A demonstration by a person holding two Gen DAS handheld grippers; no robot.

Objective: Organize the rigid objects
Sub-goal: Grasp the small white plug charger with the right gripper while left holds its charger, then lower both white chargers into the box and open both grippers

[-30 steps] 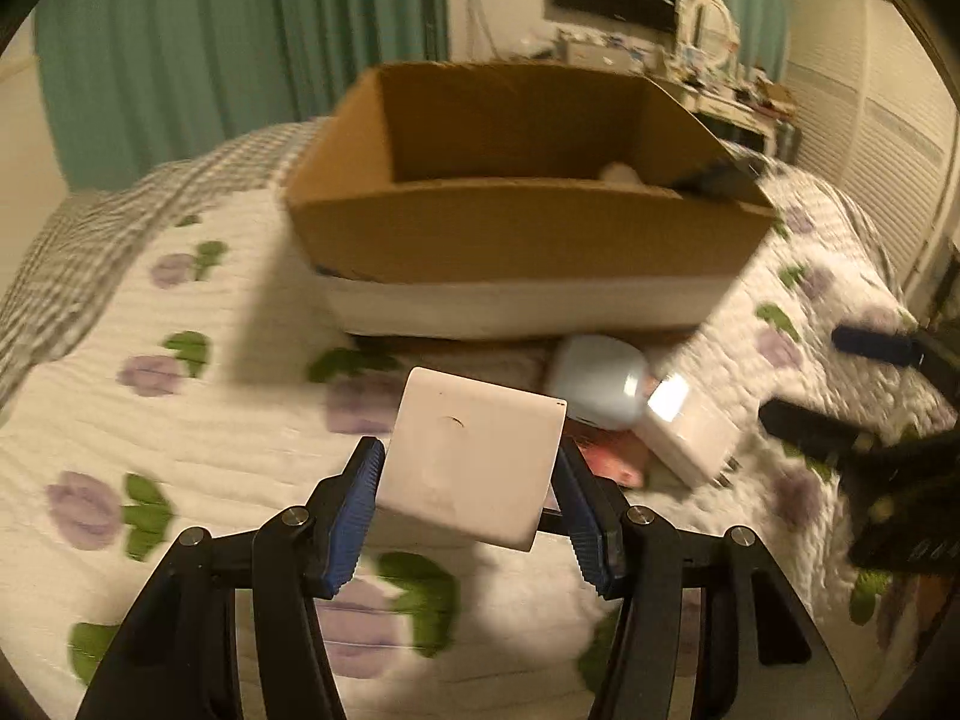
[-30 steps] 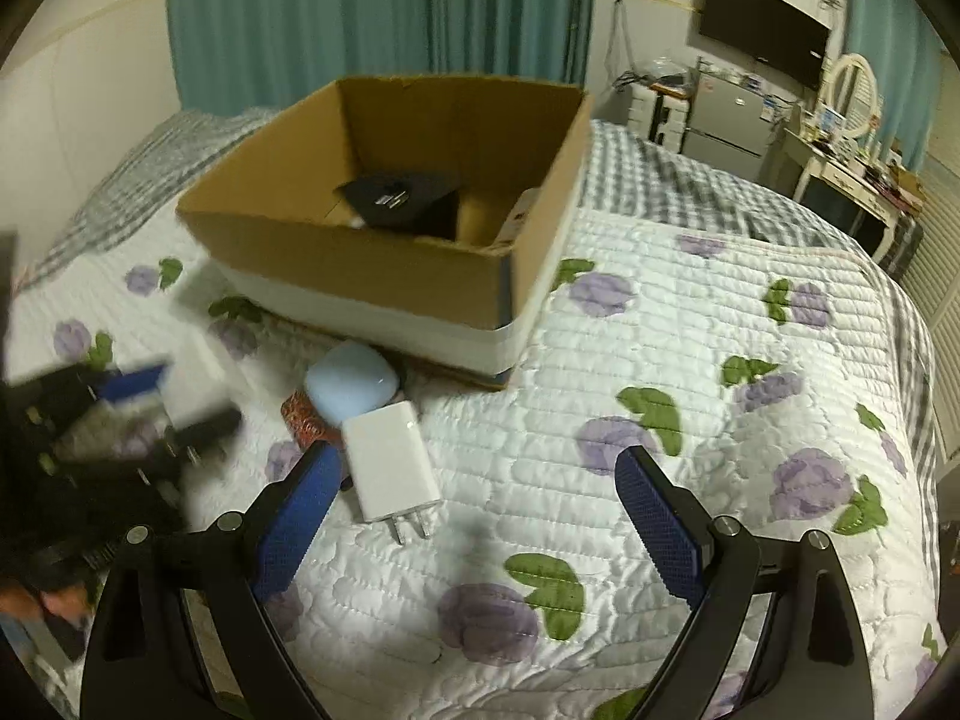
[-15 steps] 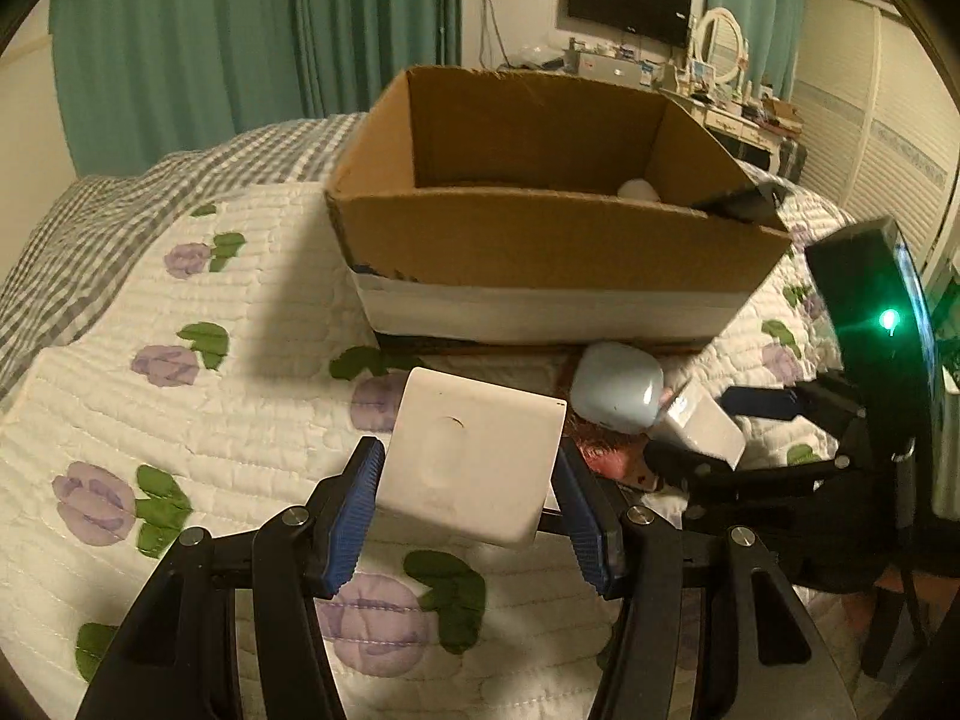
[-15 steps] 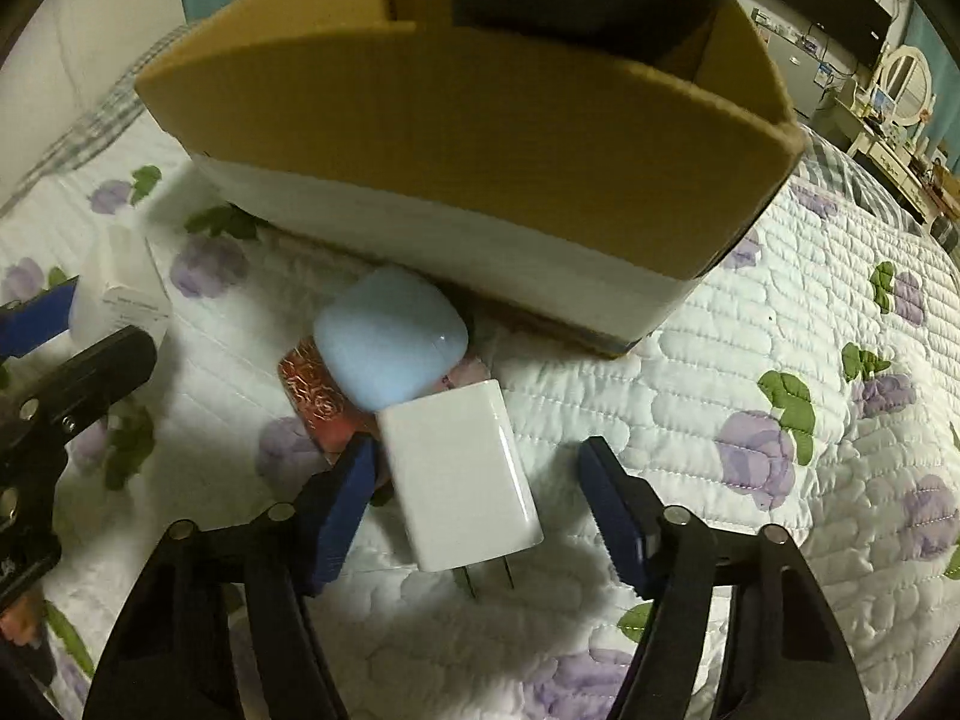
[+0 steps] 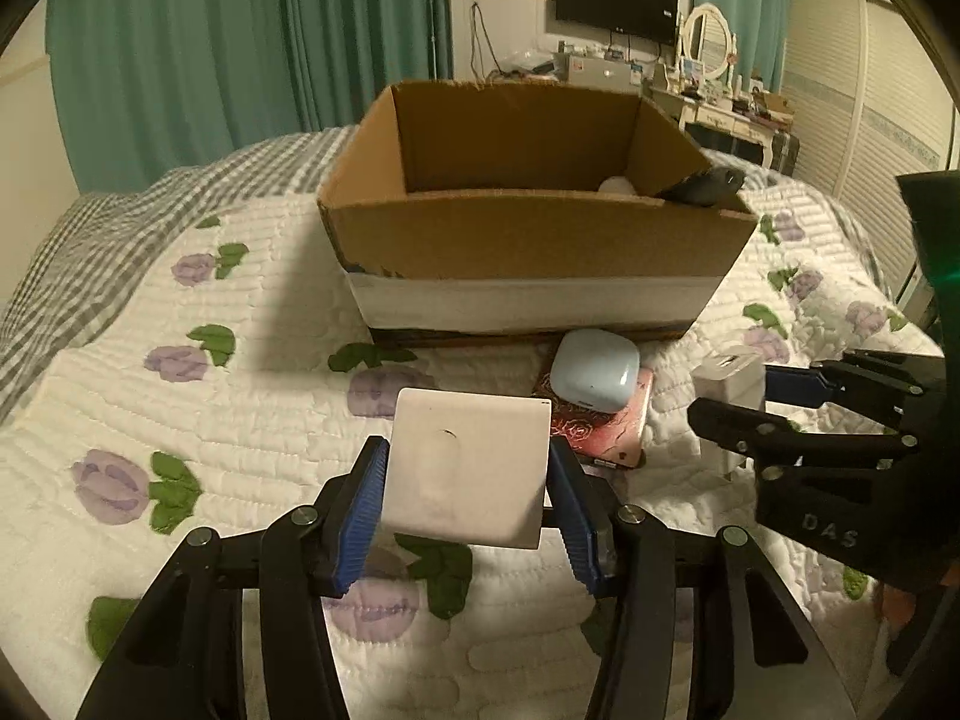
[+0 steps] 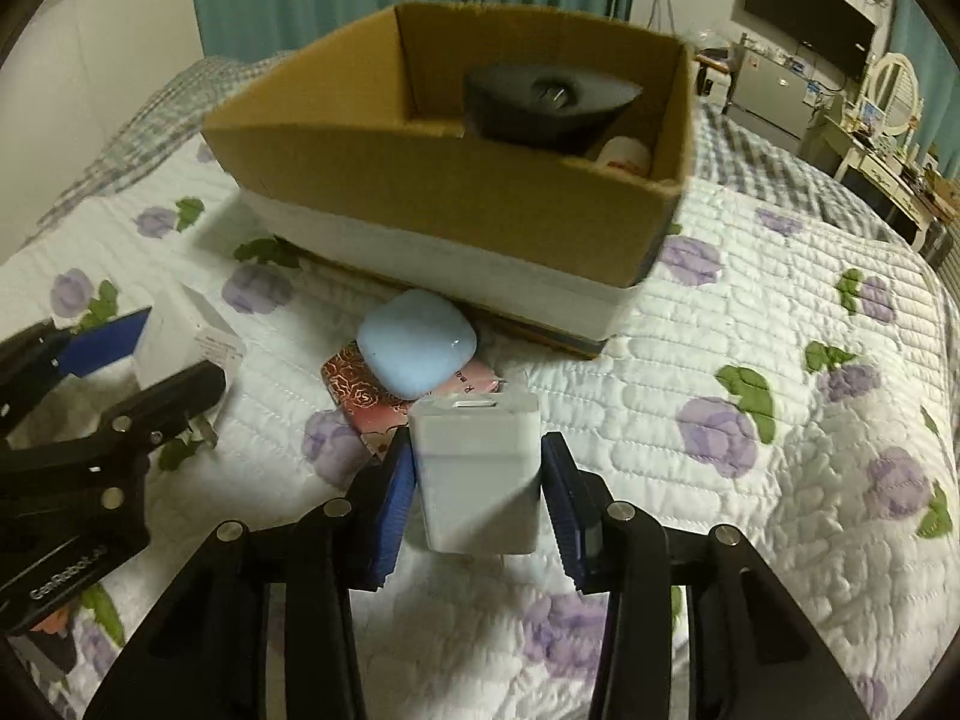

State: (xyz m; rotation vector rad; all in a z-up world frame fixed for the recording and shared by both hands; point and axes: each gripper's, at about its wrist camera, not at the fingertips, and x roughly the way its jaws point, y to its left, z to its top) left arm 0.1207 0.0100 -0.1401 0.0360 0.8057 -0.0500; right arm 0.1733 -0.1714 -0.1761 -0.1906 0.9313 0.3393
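Observation:
My left gripper (image 5: 468, 450) has a flat white square box (image 5: 468, 474) between its blue pads, held above the quilt; its jaws are closing a little. From the right wrist, that gripper (image 6: 180, 345) and box (image 6: 192, 336) show at the left. My right gripper (image 6: 477, 450) is closing on a white charger (image 6: 477, 474), its pads against the sides and the socket end facing away. A pale blue earbud case (image 6: 417, 342) lies on a rose-patterned pink packet (image 6: 360, 402) just beyond. The open cardboard box (image 5: 528, 240) stands behind them.
Inside the cardboard box (image 6: 450, 192) lean a black object (image 6: 540, 102) and a small white round thing (image 5: 615, 185). The flowered quilt (image 6: 750, 330) spreads to the right and left. Green curtains, a desk and a wall screen are far behind.
My right gripper came down over the charger and its jaws narrowed onto it; the charger now stands tilted up instead of flat. The left gripper kept the white box.

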